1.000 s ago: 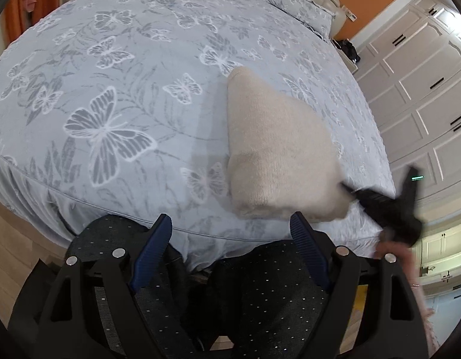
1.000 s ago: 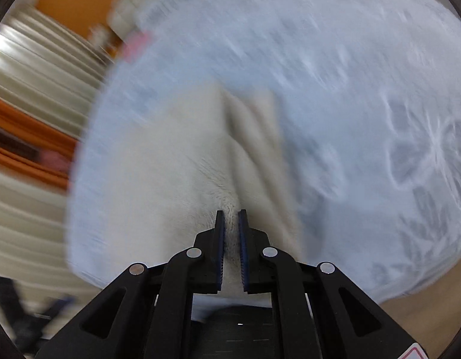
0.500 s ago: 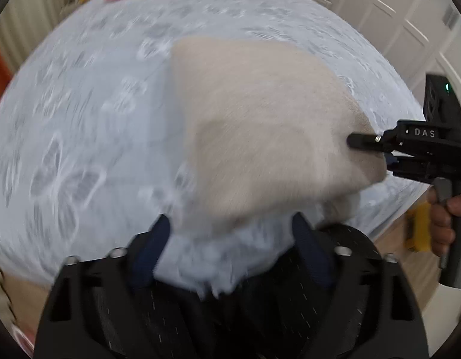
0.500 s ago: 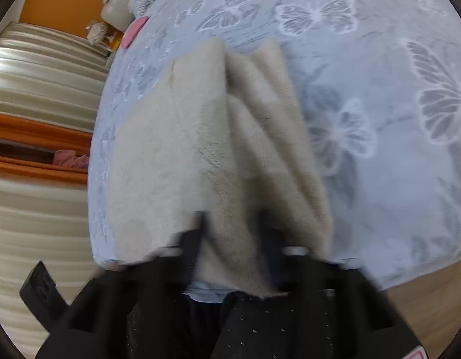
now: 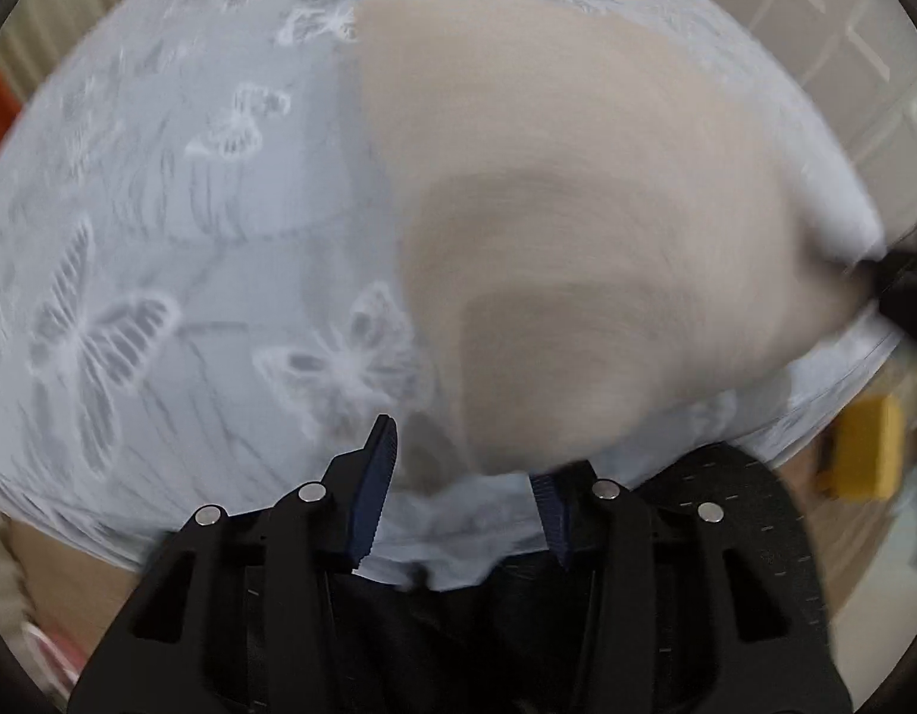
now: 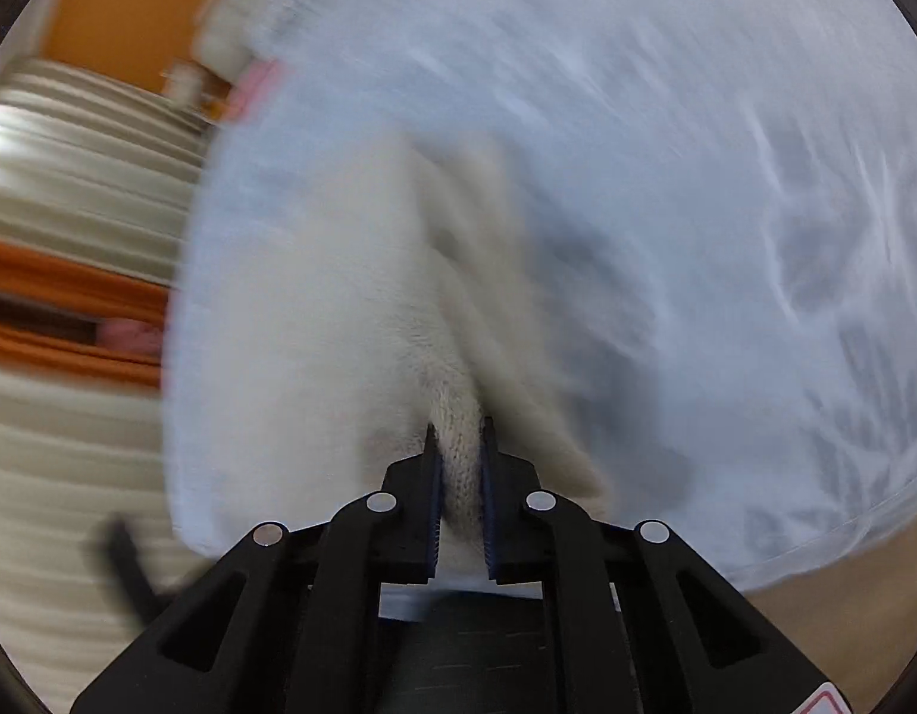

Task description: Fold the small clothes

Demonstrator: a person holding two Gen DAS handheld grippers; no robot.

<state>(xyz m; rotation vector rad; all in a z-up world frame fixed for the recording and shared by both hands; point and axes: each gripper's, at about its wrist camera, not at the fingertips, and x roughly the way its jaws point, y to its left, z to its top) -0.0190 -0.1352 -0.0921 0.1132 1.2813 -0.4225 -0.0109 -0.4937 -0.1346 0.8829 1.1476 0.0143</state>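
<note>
Right gripper (image 6: 458, 446) is clamped on a bunched corner of the cream knit garment (image 6: 315, 321), which lies part-folded on the butterfly-print bedspread (image 5: 160, 238) close to the bed's near edge. Left gripper (image 5: 464, 464) has just been narrowing its jaws over the garment's opposite near corner, and through the blur we cannot confirm that its pads press on cloth. We judge it should take that corner with all layers before lifting, both hands level.
</note>
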